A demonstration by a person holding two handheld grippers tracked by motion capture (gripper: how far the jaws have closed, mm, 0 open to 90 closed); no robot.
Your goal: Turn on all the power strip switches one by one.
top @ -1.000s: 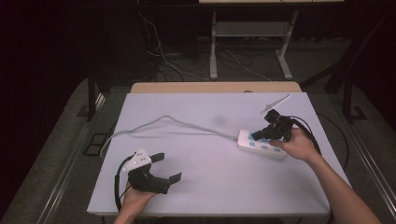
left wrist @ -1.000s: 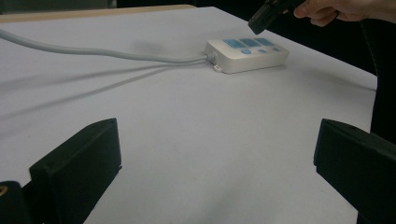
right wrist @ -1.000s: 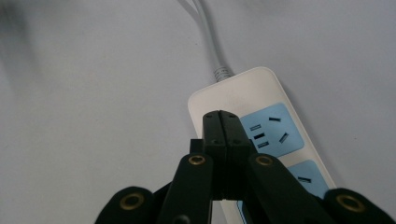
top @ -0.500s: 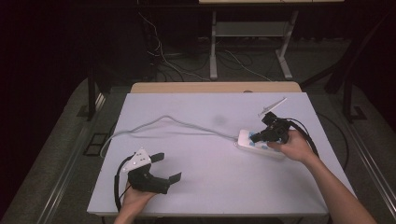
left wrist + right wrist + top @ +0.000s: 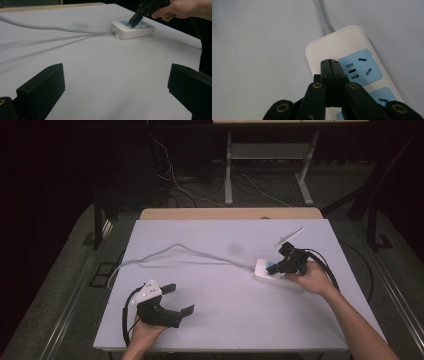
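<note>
Closed right tongs (image 5: 329,65) press the strip (image 5: 332,45); left tongs (image 5: 176,298) gape idle. Slanted pressure could skid the strip across the worktop (image 5: 225,310).

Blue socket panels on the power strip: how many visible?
3 in the right gripper view: one whole nearest the cord, one partly cut off, a sliver beside the shut right gripper. More may be hidden.

High view: above the person's side, looking forward and down on the white table (image 5: 225,270).
Left gripper view: low over the table, facing the power strip (image 5: 132,30) from afar.
Right gripper view: close above the power strip (image 5: 332,47), looking down.
Shared: power strip, table.
</note>
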